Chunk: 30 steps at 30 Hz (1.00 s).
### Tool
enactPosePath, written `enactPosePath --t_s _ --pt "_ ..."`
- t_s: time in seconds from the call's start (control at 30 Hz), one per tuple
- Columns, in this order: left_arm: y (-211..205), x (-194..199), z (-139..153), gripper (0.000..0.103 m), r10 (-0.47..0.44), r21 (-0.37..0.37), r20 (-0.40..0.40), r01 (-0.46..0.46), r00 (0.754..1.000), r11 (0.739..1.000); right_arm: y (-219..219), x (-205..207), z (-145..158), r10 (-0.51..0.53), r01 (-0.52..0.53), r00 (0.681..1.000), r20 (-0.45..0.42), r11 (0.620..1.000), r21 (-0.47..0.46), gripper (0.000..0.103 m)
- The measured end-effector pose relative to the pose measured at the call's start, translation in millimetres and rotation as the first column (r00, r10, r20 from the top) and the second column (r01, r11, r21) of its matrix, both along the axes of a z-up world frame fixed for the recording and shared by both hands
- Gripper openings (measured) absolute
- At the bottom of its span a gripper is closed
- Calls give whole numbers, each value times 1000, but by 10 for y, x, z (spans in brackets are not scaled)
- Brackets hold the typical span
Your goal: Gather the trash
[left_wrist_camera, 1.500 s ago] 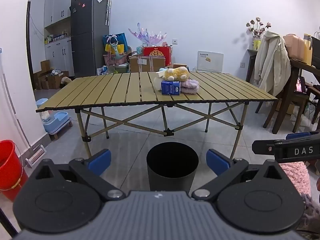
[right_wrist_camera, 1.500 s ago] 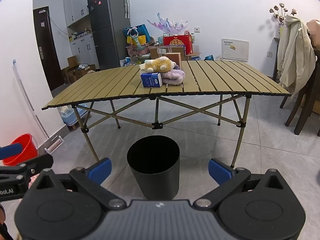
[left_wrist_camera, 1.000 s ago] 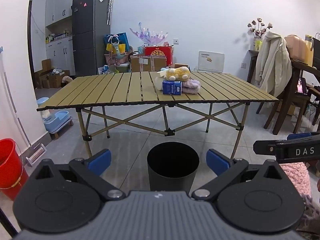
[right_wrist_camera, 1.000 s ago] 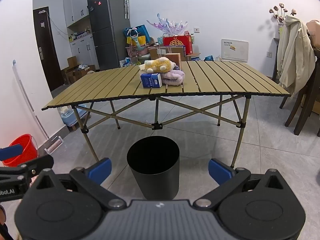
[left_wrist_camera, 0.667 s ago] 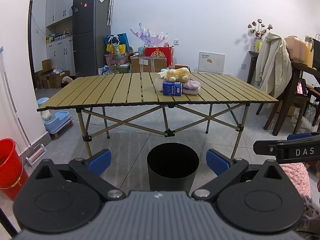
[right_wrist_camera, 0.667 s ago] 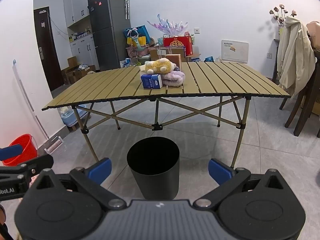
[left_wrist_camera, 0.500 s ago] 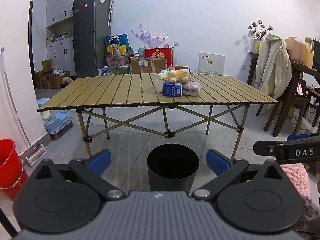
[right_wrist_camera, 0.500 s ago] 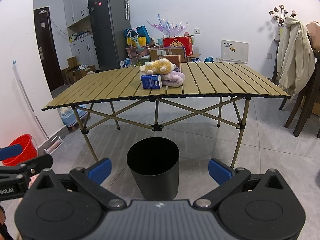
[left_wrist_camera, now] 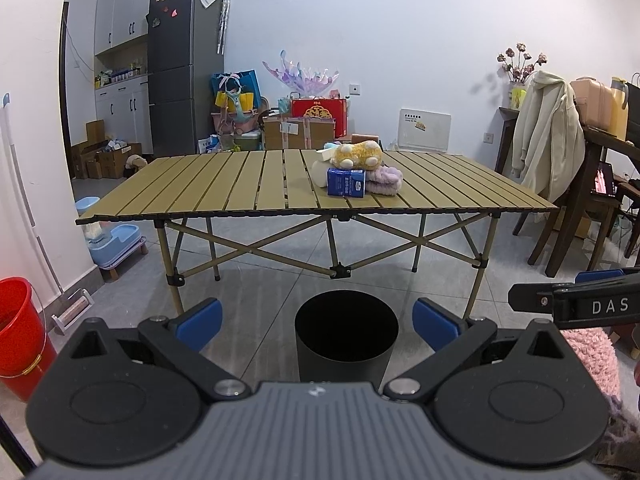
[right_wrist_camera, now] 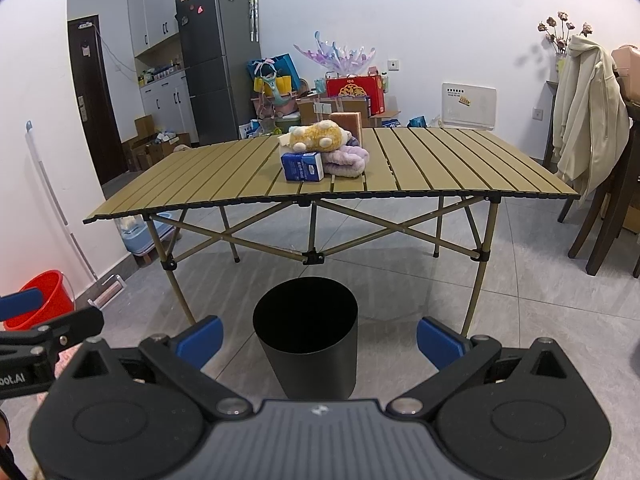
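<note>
Grippers hung low, both spread wide & holding nothing: left gripper (left_wrist_camera: 316, 322), right gripper (right_wrist_camera: 318, 338). Black bin (right_wrist_camera: 306, 330) stood on grey tile floor (right_wrist_camera: 500, 300) btwn them & folding table (left_wrist_camera: 240, 188); inside too dark to read. Blue carton (left_wrist_camera: 346, 182) sat near table's front edge, touching plush toy (left_wrist_camera: 357, 155) & pink cloth (left_wrist_camera: 384, 180).

The left tongs' body is hiding the black bin's (left_wrist_camera: 346, 336) base; the blue carton's (left_wrist_camera: 346, 182) print is perhaps too small to read.
</note>
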<state>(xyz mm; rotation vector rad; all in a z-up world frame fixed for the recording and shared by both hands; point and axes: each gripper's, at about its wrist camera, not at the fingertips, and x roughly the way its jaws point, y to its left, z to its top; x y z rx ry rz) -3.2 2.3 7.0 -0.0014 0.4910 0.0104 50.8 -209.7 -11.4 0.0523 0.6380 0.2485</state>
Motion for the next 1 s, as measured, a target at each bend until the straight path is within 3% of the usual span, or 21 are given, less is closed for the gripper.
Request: enactPosePath --t_s 1.0 --pt "10 -34 35 103 5 -1 5 -5 1000 1000 9 7 13 1 -1 1000 6 1000 -1 103"
